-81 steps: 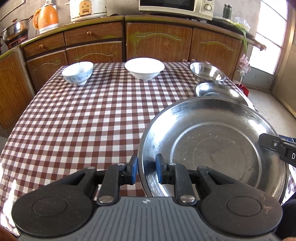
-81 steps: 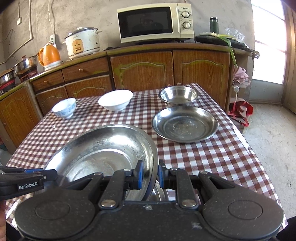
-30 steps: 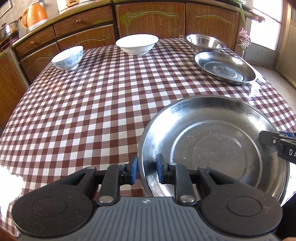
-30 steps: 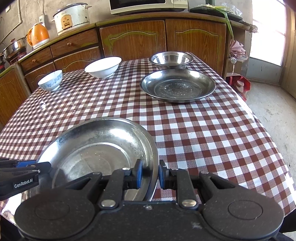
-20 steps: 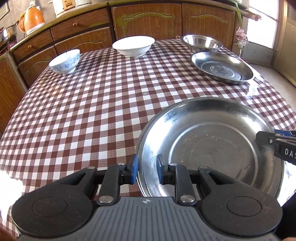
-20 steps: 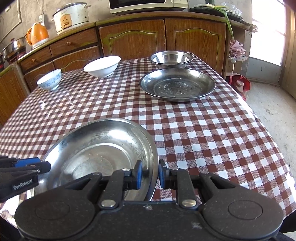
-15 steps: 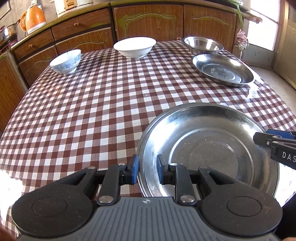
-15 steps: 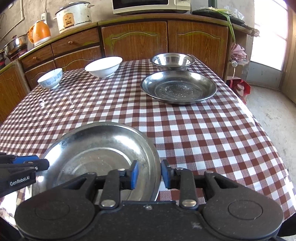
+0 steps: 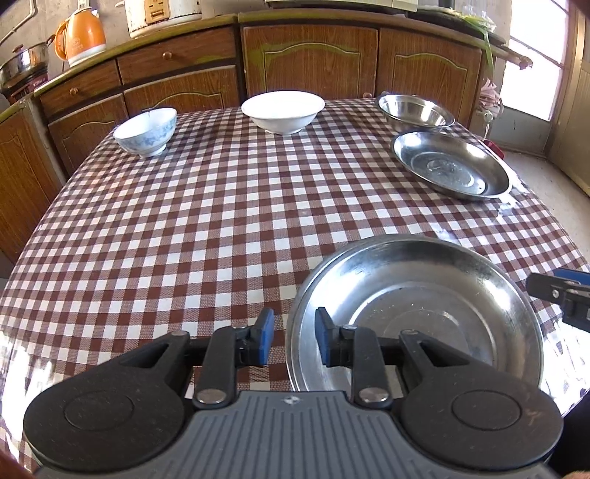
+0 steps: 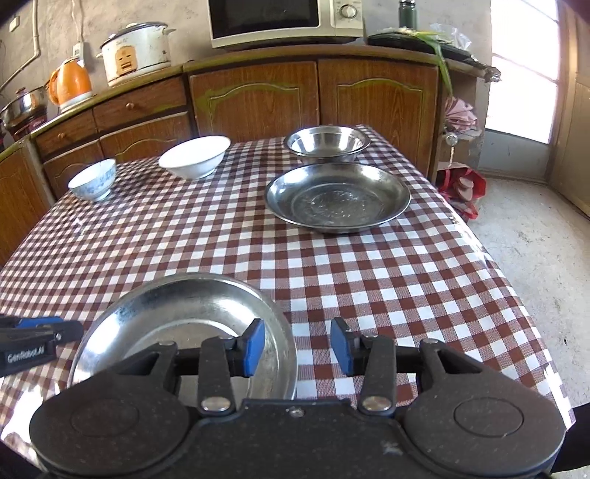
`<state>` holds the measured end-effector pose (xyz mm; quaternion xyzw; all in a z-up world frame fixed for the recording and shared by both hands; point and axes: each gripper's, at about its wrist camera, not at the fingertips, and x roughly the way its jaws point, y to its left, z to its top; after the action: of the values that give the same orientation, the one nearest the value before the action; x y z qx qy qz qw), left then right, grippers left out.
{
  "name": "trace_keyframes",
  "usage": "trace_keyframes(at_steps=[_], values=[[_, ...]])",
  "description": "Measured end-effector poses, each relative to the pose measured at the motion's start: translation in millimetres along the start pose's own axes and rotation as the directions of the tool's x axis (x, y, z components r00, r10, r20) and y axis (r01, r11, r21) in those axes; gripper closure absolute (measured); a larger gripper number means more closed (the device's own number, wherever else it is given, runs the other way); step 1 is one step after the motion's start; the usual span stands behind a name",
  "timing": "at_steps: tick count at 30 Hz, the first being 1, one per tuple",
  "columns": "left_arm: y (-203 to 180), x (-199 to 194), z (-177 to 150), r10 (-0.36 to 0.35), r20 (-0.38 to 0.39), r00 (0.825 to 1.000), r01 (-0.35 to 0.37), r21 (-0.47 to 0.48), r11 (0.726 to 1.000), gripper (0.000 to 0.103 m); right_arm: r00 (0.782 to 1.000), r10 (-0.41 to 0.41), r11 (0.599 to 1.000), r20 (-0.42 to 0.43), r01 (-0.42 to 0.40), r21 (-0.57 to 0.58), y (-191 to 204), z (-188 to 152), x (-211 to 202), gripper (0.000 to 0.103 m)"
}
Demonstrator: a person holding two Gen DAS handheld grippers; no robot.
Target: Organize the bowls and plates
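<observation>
A large steel plate (image 9: 413, 313) (image 10: 184, 309) lies on the checked tablecloth near the front edge. My left gripper (image 9: 293, 337) straddles its left rim. The jaws are opening, and a gap shows on each side of the rim. My right gripper (image 10: 297, 346) straddles the right rim, its jaws also opening and wider apart, with the pads off the metal. Farther back on the right lie a second steel plate (image 9: 450, 169) (image 10: 337, 197) and a steel bowl (image 9: 415, 110) (image 10: 328, 143). A white bowl (image 9: 282, 110) (image 10: 193, 154) and a blue-patterned bowl (image 9: 145, 129) (image 10: 92, 178) stand at the far side.
The table (image 9: 184, 221) drops off on the right to a concrete floor (image 10: 534, 239). Wooden cabinets (image 10: 254, 99) run behind it, carrying an orange kettle (image 10: 70, 83), a rice cooker (image 10: 134, 53) and a microwave (image 10: 284, 18). A red bag (image 10: 464, 188) lies by the table's far right corner.
Both grippers were shut on the big plate's rim and have now opened off it. The plate has come down and rests on the tablecloth.
</observation>
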<state>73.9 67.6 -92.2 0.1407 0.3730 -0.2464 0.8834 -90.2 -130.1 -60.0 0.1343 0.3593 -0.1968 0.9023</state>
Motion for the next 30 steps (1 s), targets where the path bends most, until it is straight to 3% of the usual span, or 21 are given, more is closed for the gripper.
trace_keyframes(at_steps=[10,12,14,17,22,27,30], values=[[3,-4,1,-0.006,0.007,1.0,0.007,-0.016,1.0,0.074,0.995,0.041,0.997,-0.09,-0.046,-0.058,-13,-19,-24,0.049],[2,-4,1,-0.009,0.006,1.0,0.009,-0.019,1.0,0.074,0.992,0.069,0.992,-0.109,-0.079,-0.097,-11,-24,-31,0.047],[2,-4,1,-0.01,0.005,1.0,0.01,-0.02,1.0,0.074,0.987,0.096,0.983,-0.126,-0.114,-0.147,-6,-30,-36,0.038],[2,-4,1,-0.011,0.005,1.0,0.011,-0.022,1.0,0.072,0.979,0.13,0.962,-0.157,-0.163,-0.218,4,-38,-38,0.035],[1,-5,0,-0.012,0.004,1.0,0.013,-0.018,1.0,0.072,0.975,0.103,0.964,-0.196,-0.146,-0.221,14,-47,-19,0.034],[-1,-6,4,-0.017,0.004,1.0,0.017,-0.016,1.0,0.071,0.982,0.109,0.966,-0.152,-0.141,-0.216,12,-42,-25,0.034],[-7,-6,8,-0.028,0.005,1.0,0.028,-0.002,1.0,0.071,0.989,0.092,0.983,-0.113,-0.109,-0.149,1,-32,-24,0.034]])
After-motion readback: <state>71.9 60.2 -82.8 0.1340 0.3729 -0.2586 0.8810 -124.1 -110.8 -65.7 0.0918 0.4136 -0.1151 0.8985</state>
